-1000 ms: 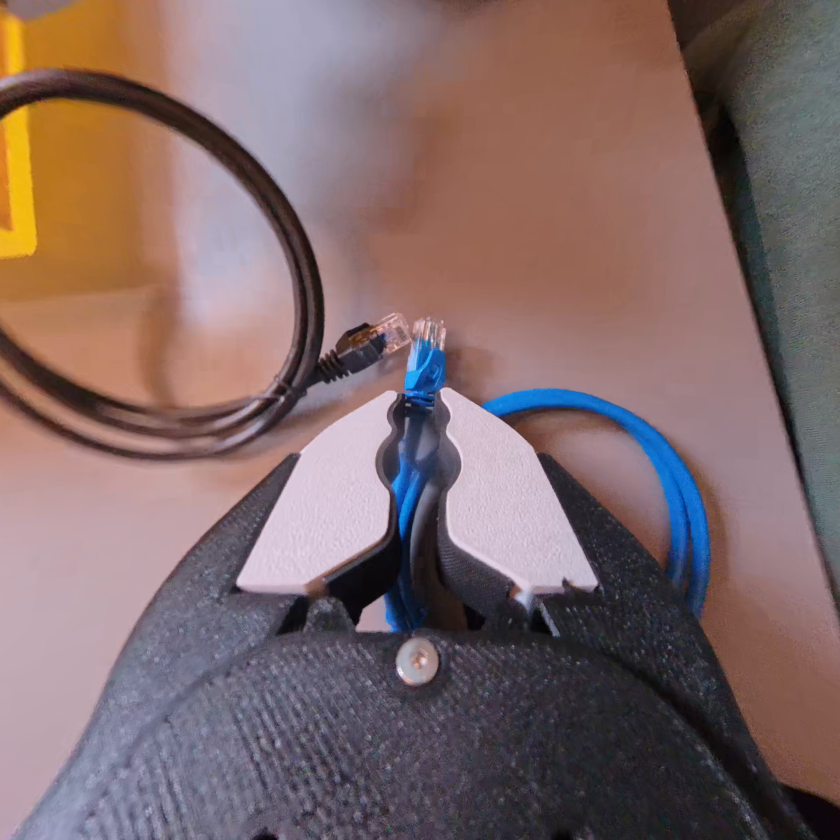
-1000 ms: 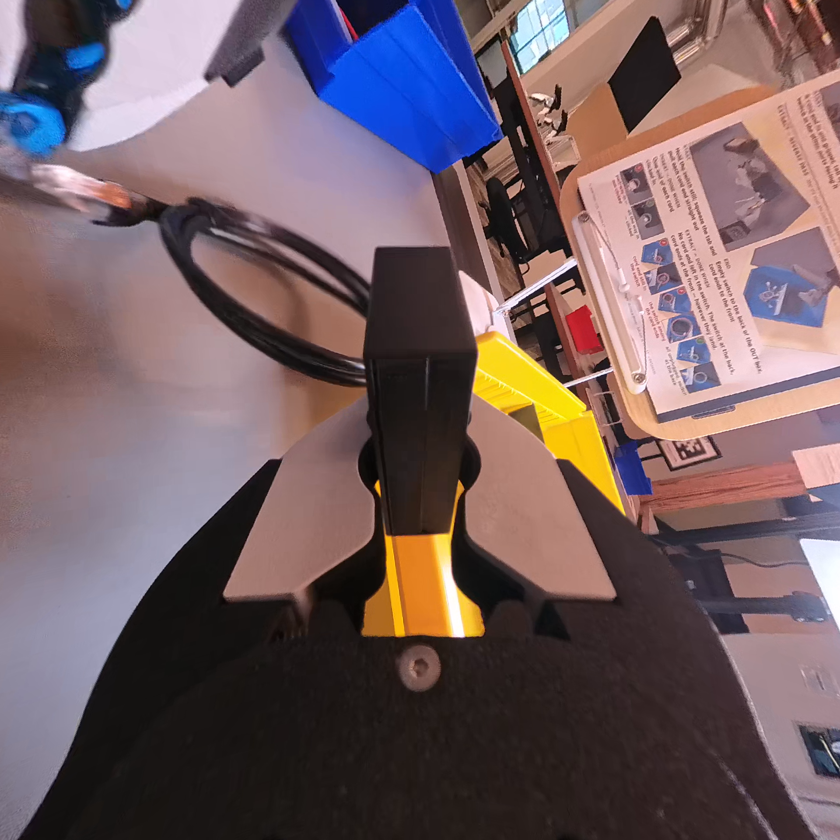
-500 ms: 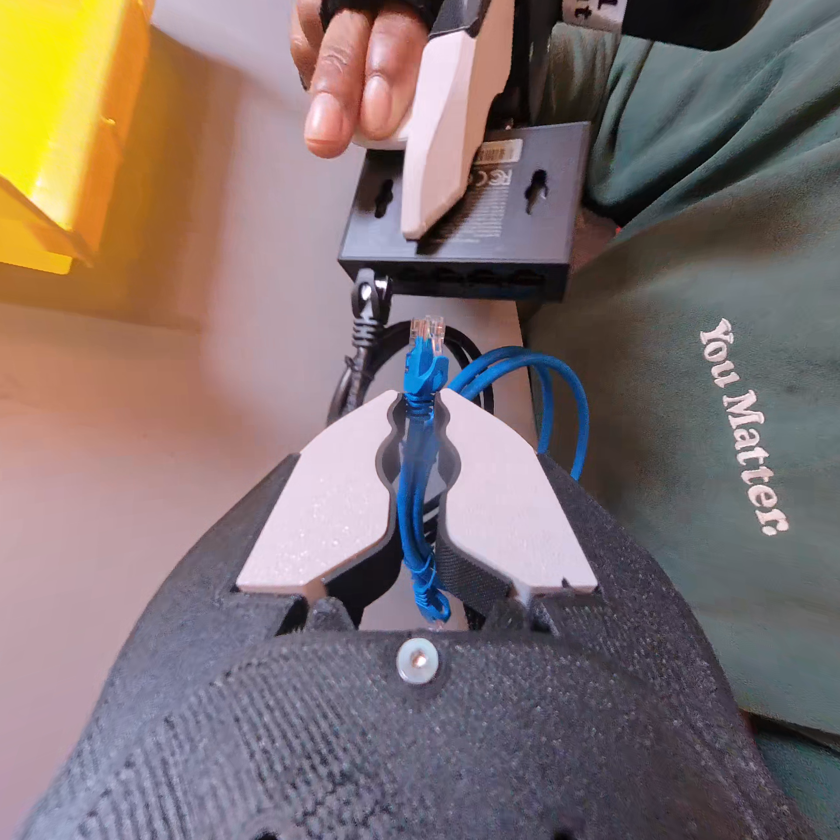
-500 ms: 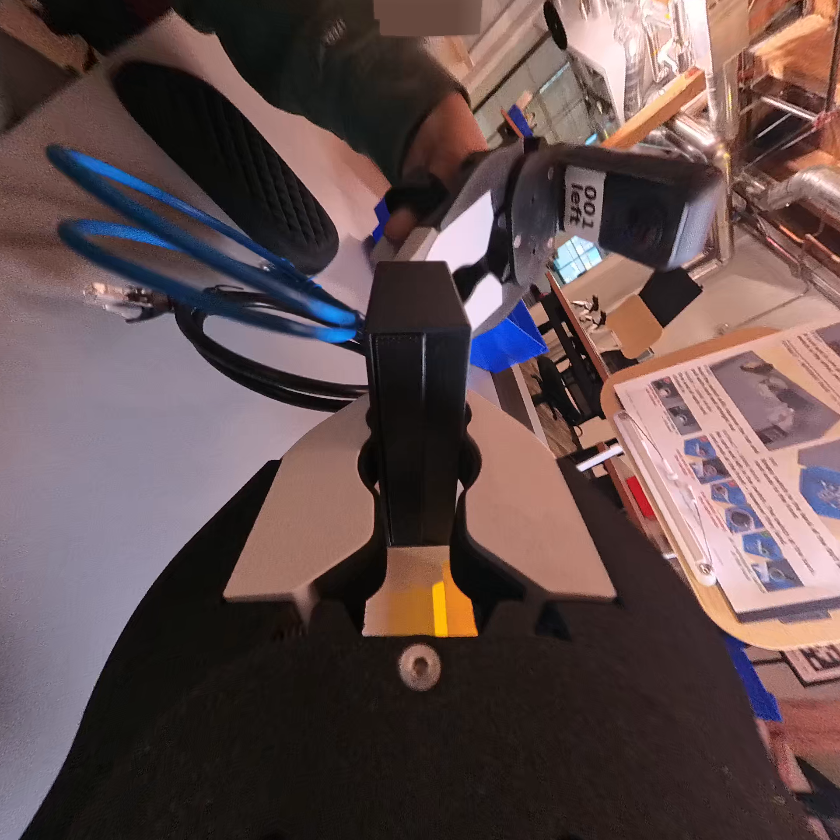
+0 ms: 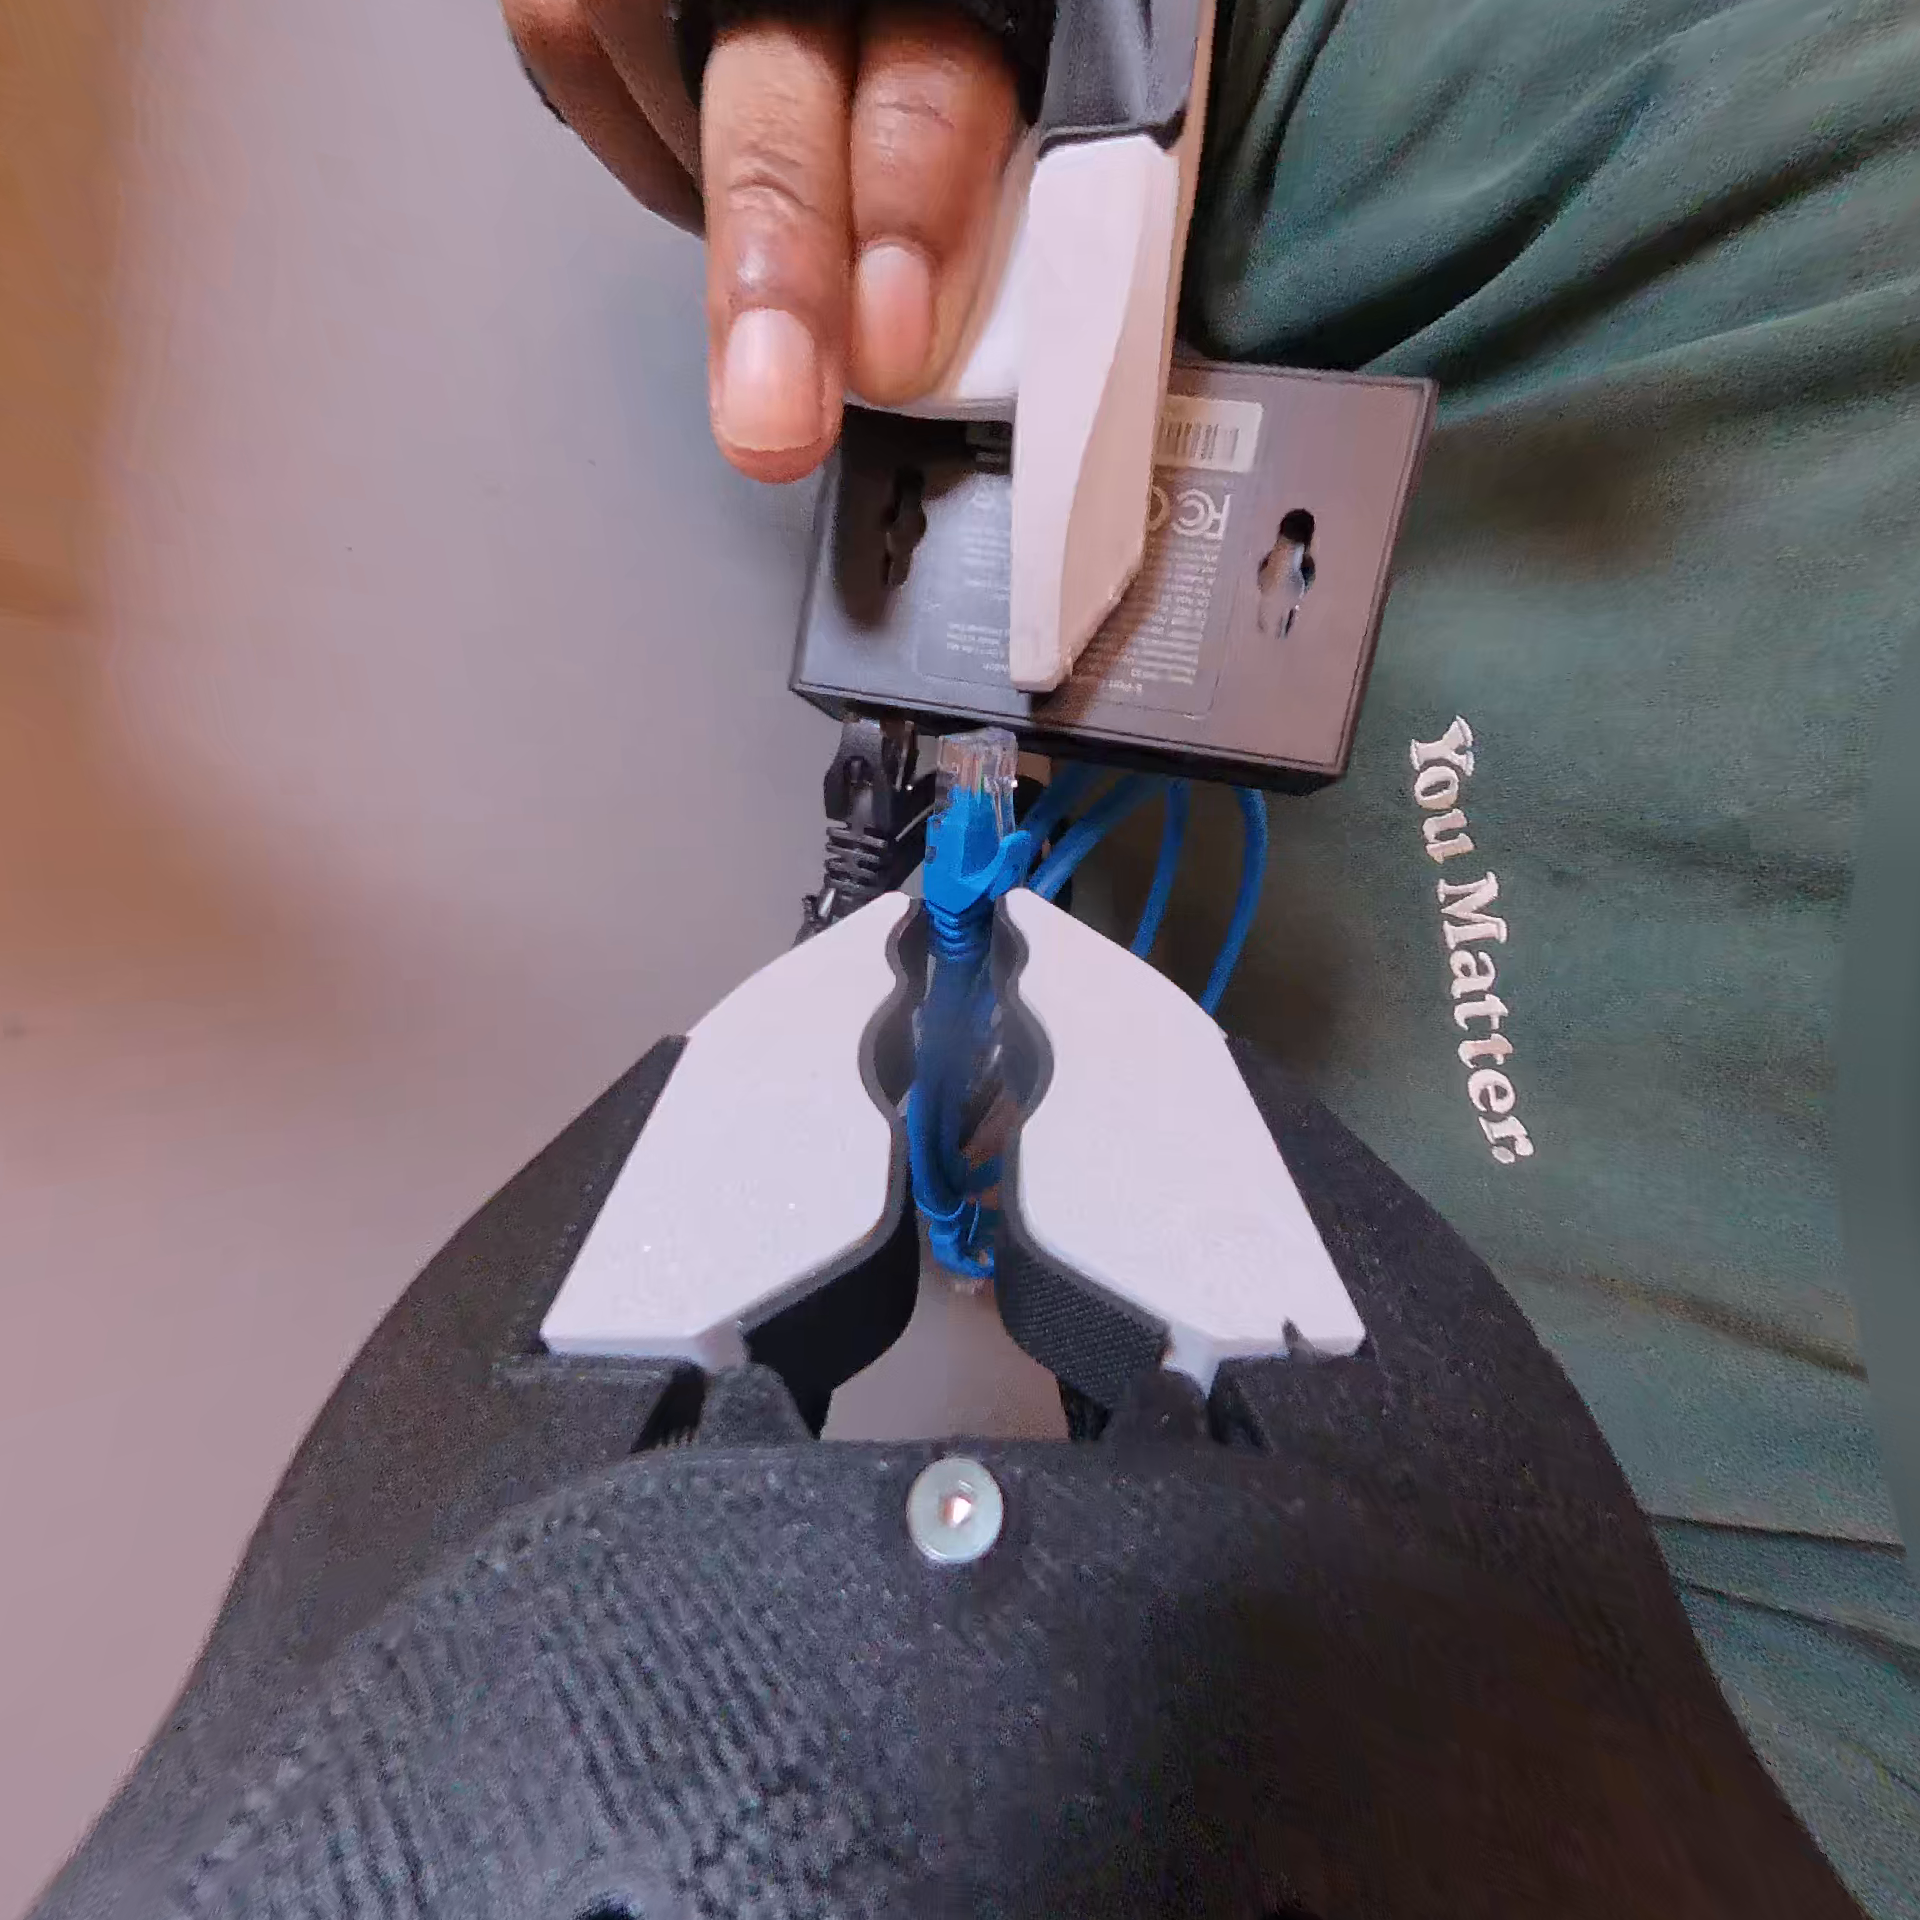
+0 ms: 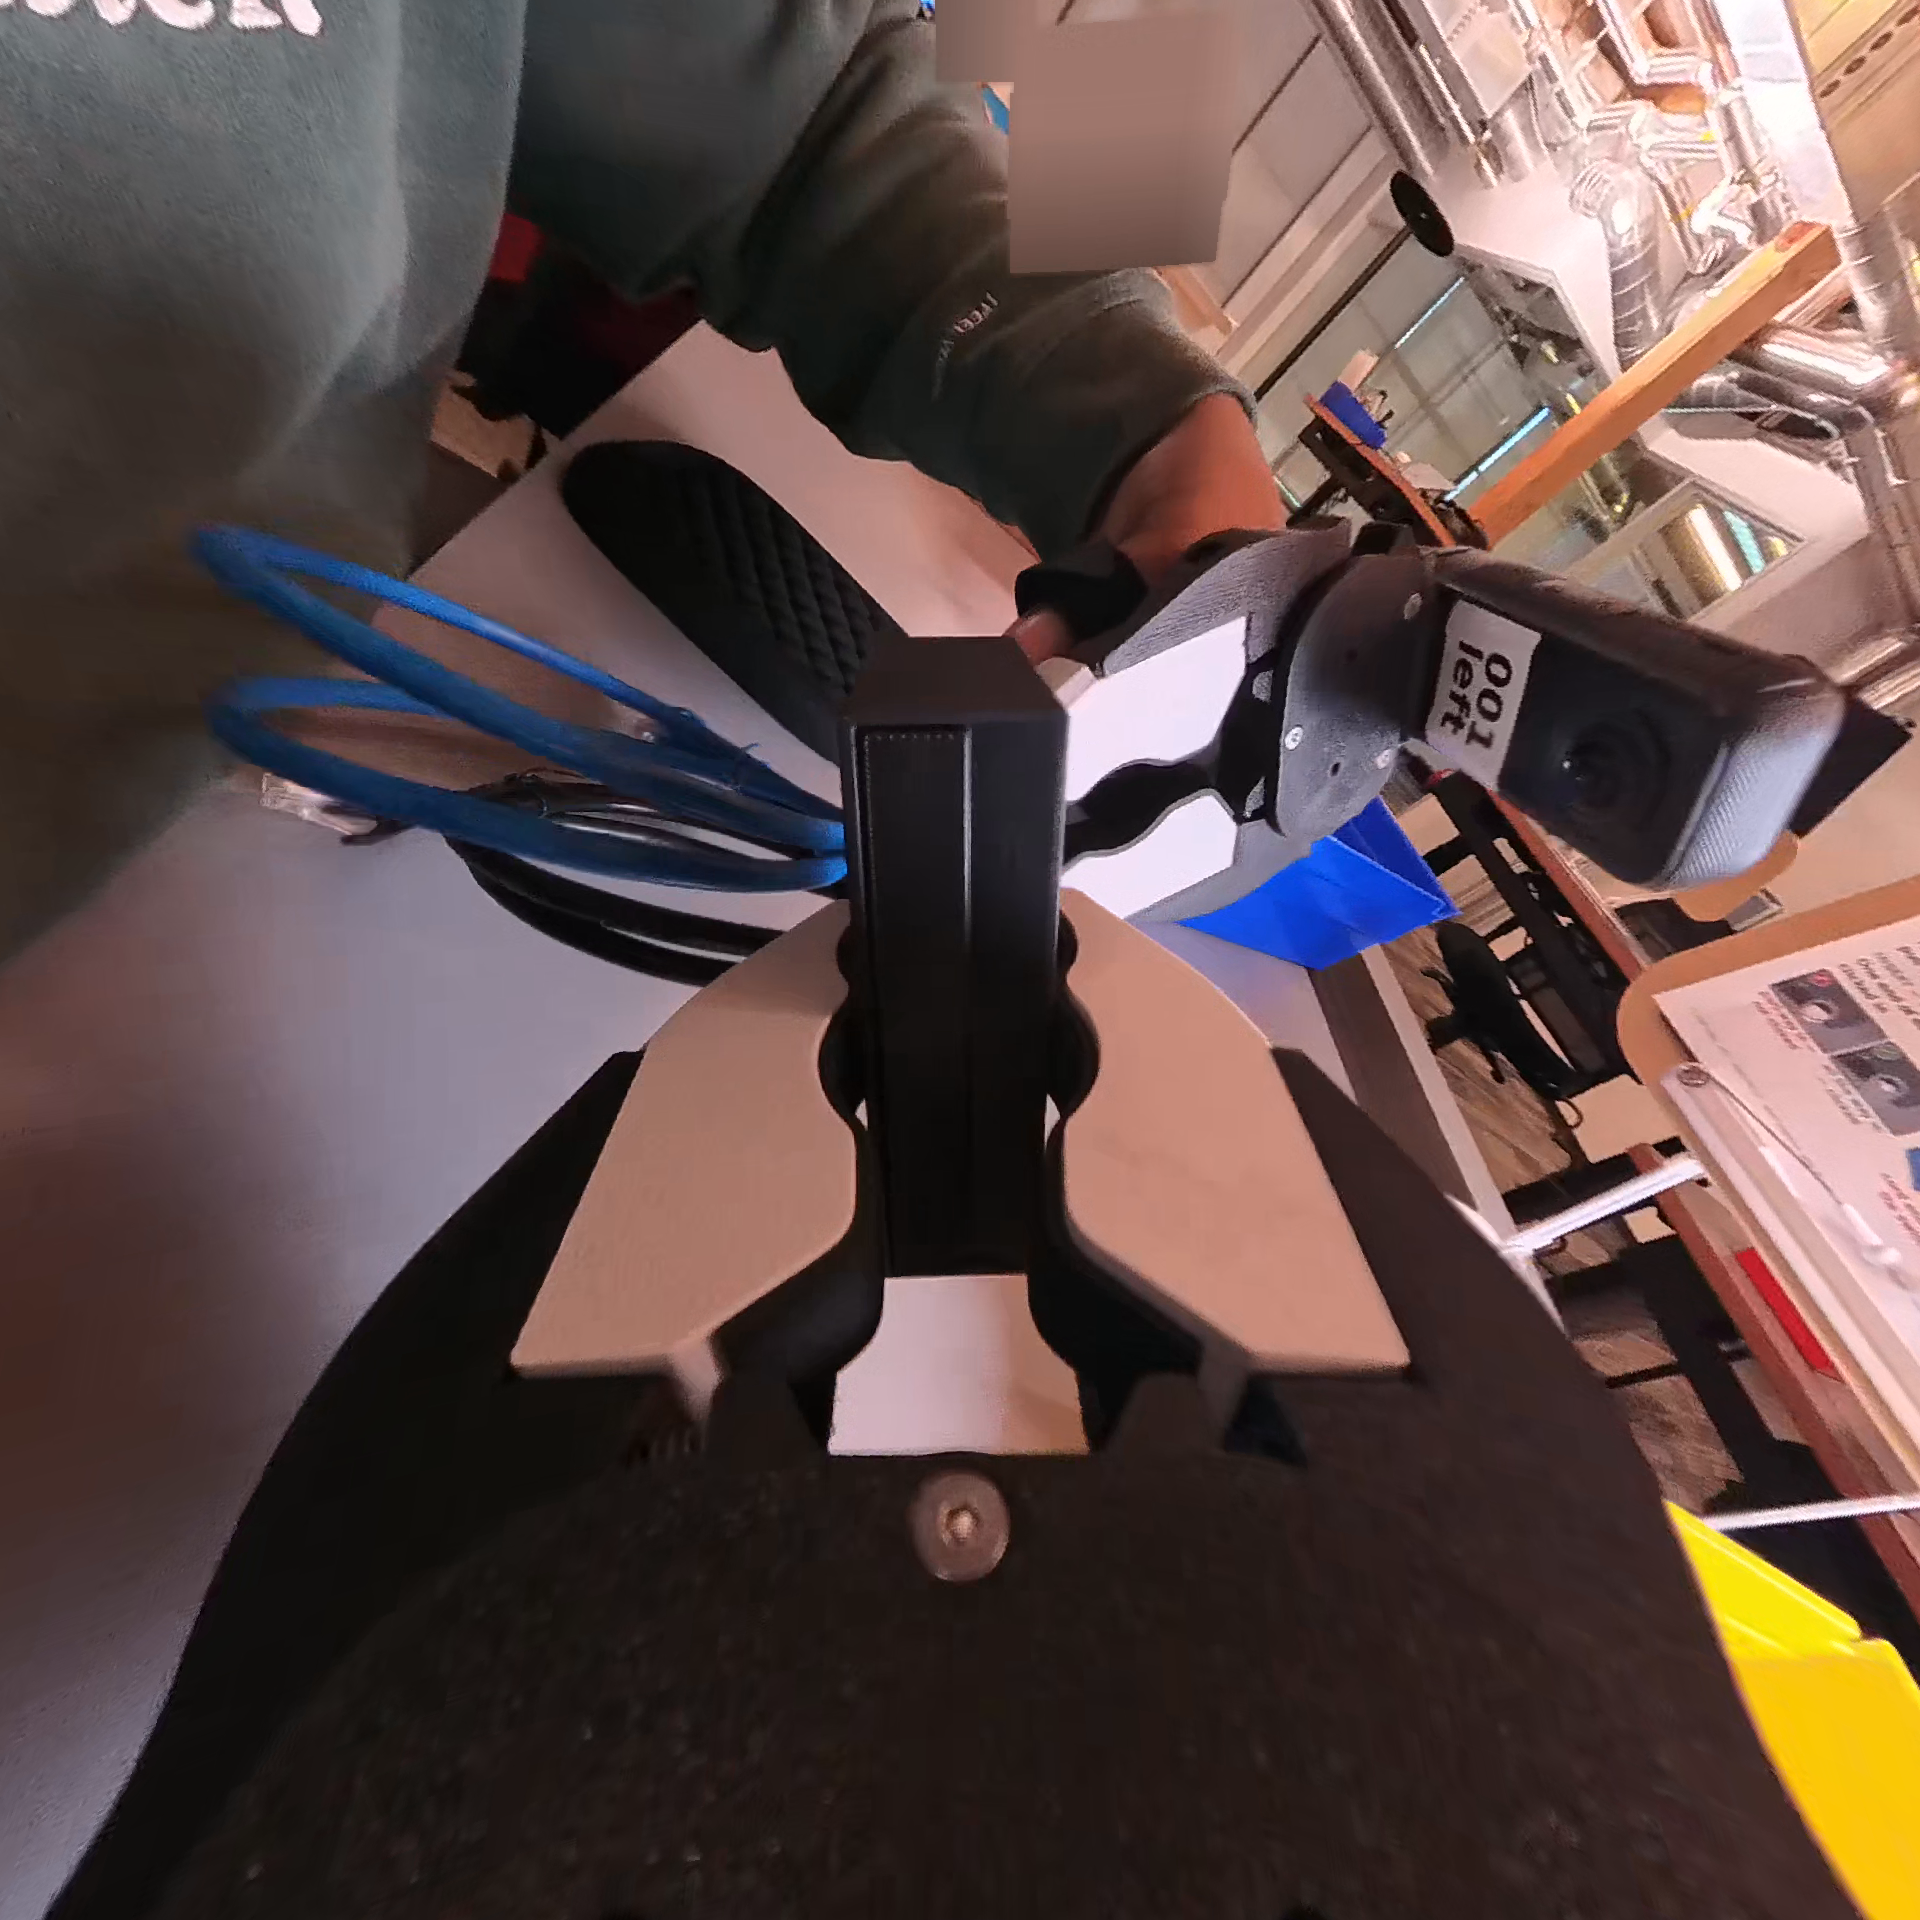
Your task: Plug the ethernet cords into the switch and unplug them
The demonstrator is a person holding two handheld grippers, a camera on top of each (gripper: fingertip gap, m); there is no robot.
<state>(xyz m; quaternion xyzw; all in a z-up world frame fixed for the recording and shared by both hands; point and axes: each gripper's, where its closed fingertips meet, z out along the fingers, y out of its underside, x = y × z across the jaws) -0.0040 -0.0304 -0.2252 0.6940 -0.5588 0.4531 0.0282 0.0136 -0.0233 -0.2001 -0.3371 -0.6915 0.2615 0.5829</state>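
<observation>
My left gripper (image 5: 961, 906) is shut on the blue ethernet cord (image 5: 961, 862) just behind its plug. The clear plug tip (image 5: 975, 756) meets the port edge of the black switch (image 5: 1247, 582), beside a black cord's plug (image 5: 862, 800) that sits in the end port. My right gripper (image 6: 956, 925) is shut on the switch (image 6: 956, 831) and holds it above the table; one of its white fingers (image 5: 1081, 499) lies across the switch's underside. The blue cord's loops (image 6: 499, 727) hang to the left of the switch. How deep the blue plug sits is hidden.
A person's green sweatshirt (image 5: 1610, 727) fills the right side, close behind the switch. A black mesh pad (image 6: 727, 582) lies on the white table (image 6: 260, 1091). A blue bin (image 6: 1320, 894), a yellow bin (image 6: 1818, 1714) and a board with a printed sheet (image 6: 1818, 1091) are at the right. The tips of both grippers are at nearly the same place.
The left gripper has carried the blue plug up from the table to the switch's port edge. The right gripper has turned the switch towards it. The black cord now hangs from the switch.
</observation>
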